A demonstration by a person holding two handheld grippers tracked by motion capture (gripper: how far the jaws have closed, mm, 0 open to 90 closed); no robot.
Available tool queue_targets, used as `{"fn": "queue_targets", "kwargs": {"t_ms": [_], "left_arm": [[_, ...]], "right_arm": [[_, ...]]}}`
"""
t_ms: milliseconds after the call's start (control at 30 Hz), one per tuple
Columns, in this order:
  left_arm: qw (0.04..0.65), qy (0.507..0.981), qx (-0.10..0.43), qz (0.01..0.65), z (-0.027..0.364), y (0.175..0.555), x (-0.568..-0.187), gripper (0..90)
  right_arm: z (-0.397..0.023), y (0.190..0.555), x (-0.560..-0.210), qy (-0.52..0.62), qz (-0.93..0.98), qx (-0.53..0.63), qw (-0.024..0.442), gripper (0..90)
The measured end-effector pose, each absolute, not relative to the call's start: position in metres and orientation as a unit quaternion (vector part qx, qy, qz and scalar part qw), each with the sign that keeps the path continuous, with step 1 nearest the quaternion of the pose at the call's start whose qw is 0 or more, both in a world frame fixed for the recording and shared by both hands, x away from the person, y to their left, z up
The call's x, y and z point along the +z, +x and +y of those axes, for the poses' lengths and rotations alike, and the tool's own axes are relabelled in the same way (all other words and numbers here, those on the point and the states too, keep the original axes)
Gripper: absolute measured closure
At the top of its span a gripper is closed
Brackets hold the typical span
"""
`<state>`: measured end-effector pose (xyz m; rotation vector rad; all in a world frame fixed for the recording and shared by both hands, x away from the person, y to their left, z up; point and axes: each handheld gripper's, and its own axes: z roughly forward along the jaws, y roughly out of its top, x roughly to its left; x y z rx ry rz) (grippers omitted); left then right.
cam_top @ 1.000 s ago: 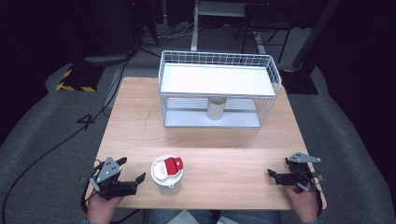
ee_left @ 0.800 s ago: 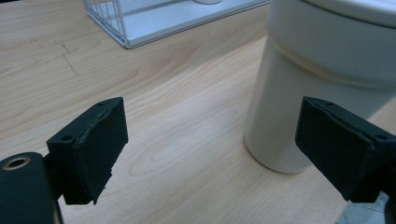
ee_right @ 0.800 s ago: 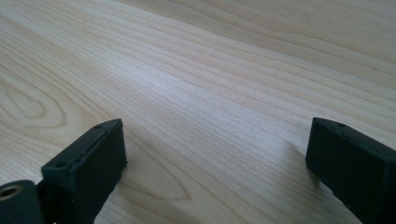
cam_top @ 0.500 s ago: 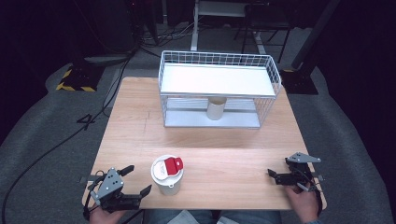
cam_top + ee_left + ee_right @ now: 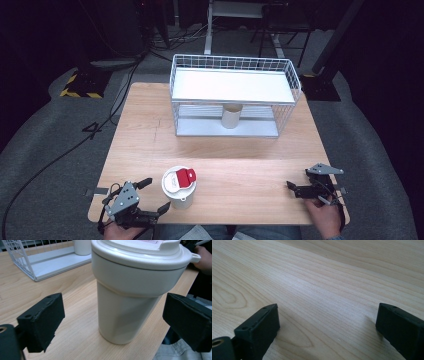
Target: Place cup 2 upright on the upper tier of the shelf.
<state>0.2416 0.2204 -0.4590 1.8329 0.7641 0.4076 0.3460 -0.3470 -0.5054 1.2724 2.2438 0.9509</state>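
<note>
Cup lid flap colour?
Red, on the white cup lid; clearest in the high view.

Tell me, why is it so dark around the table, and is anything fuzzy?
High view: light falls on the table, the room behind stays black. Left gripper view: the cup is sharp, the wire rack softer. Right gripper view: far wood grain blurs.

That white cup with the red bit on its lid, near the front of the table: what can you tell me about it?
The white cup is a tall tumbler that looks like smooth plastic, narrowing toward its base, with a wider band under the rim. A white lid closes it, with a red flap on top and a small tab at its edge. It stands upright on the wooden table near the front edge. The left gripper faces it with jaws that have just been opening; they stand to either side, not touching.
</note>
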Motion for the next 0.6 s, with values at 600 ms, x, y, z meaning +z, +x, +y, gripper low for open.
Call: {"fn": "queue_targets", "kwargs": {"t_ms": [600], "left_arm": [[0.555, 0.757, 0.150, 0.311, 0.187, 0.252, -0.472, 0.0]], "right_arm": [[-0.347, 0.346, -0.505, 0.454, 0.801, 0.339, 0.195, 5.3]]}}
